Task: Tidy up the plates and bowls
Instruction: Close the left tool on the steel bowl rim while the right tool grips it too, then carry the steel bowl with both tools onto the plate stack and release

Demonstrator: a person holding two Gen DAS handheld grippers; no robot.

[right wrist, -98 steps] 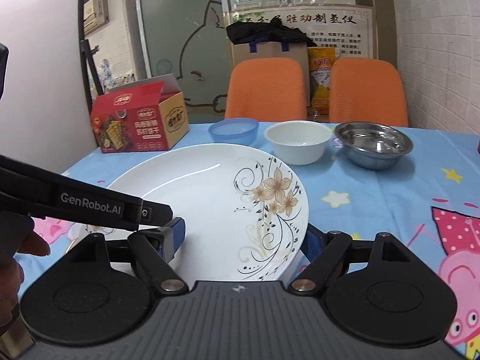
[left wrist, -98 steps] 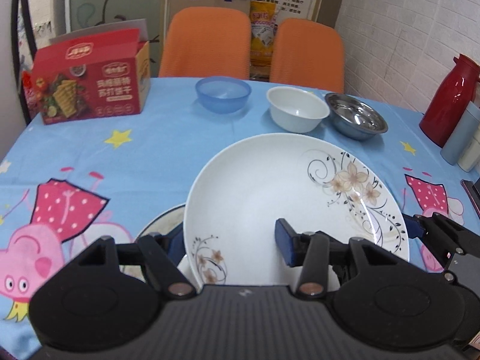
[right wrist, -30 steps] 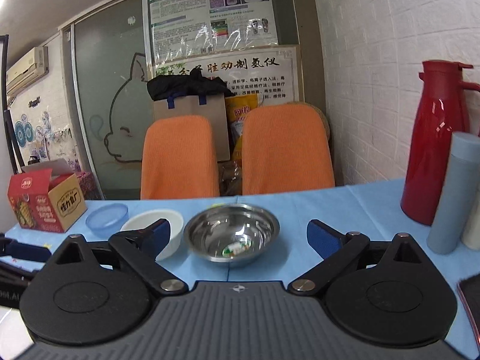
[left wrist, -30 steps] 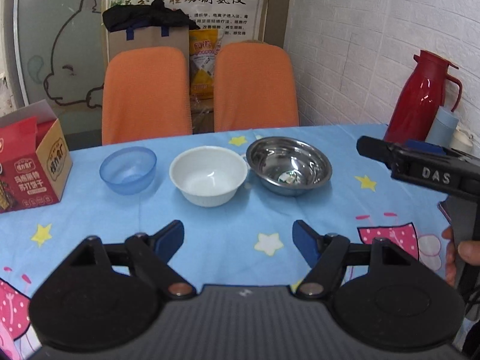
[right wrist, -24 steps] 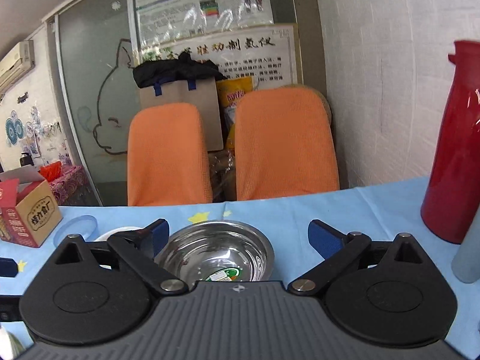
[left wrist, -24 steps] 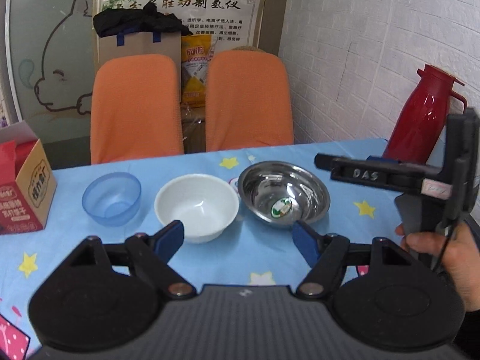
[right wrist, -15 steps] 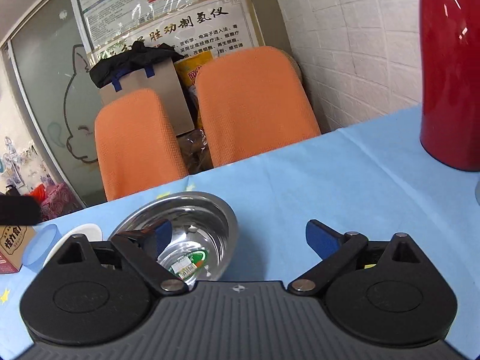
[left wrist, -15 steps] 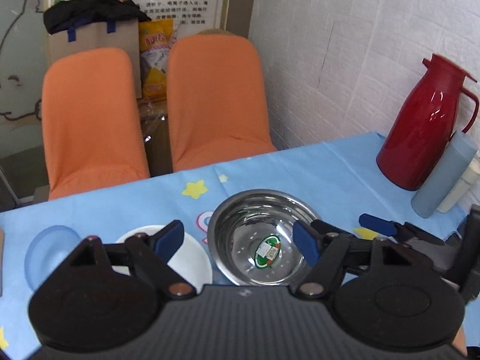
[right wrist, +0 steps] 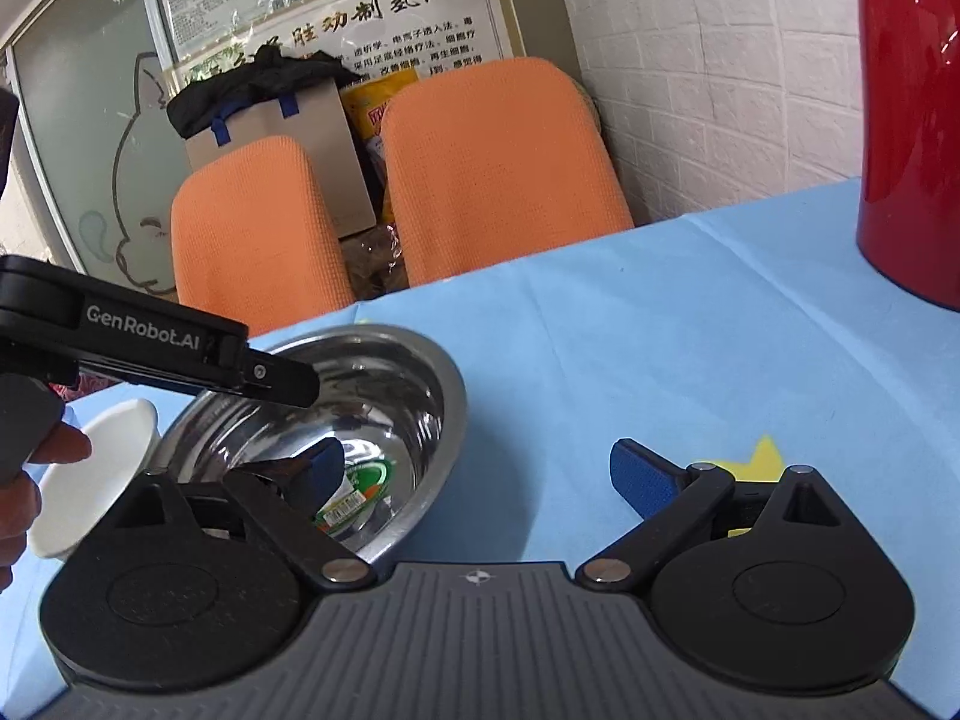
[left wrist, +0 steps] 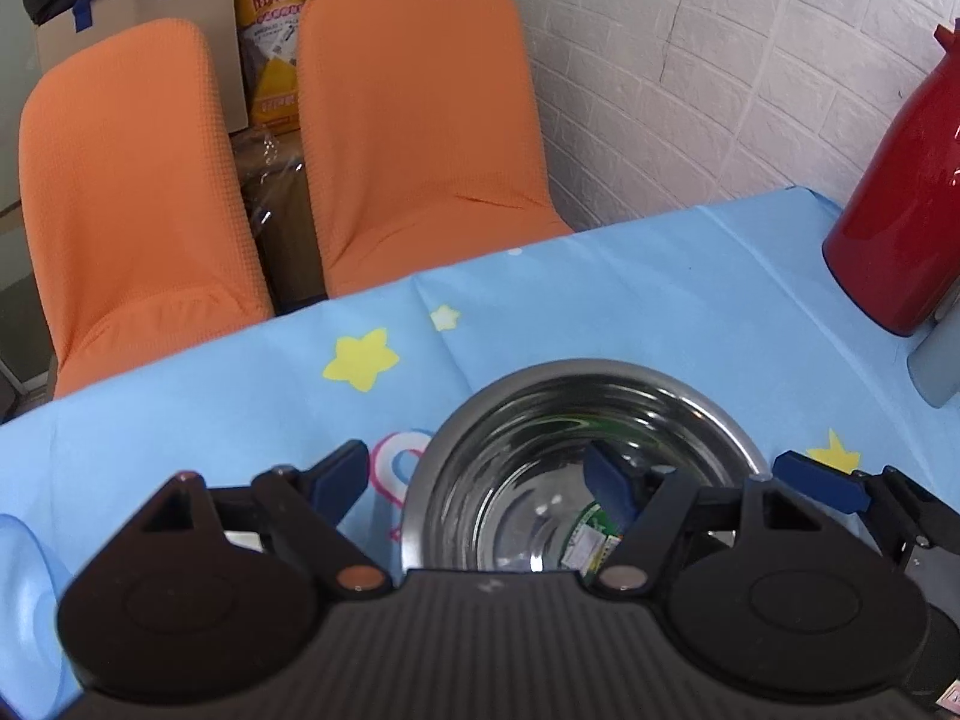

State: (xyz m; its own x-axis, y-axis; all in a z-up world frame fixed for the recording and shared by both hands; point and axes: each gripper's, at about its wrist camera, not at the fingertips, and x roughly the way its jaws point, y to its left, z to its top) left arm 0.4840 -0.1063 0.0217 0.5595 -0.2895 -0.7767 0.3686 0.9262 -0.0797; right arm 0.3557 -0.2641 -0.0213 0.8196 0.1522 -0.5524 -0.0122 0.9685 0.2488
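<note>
The round, shiny steel bowl [left wrist: 585, 456] sits mouth-up on the blue worktop [left wrist: 630, 306], a label stuck inside. Both tools straddle its rim with fingers apart: the left tool [left wrist: 480, 474] spans the left rim, the right tool [right wrist: 480, 471] the right. Just beside it stands a white bowl [right wrist: 96, 474]; a glossy red flask [left wrist: 900, 198] stands well apart.

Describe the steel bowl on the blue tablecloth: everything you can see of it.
The round shiny stainless-steel bowl sits upright on the blue star-print tablecloth, with a rolled rim and a mirror-like inside. A green and white sticker lies on its bottom. Both open tools straddle its rim: the left tool has one blue finger inside and one outside, and so does the right tool. Whether any pad touches the metal cannot be told. A white bowl stands close beside it.
</note>
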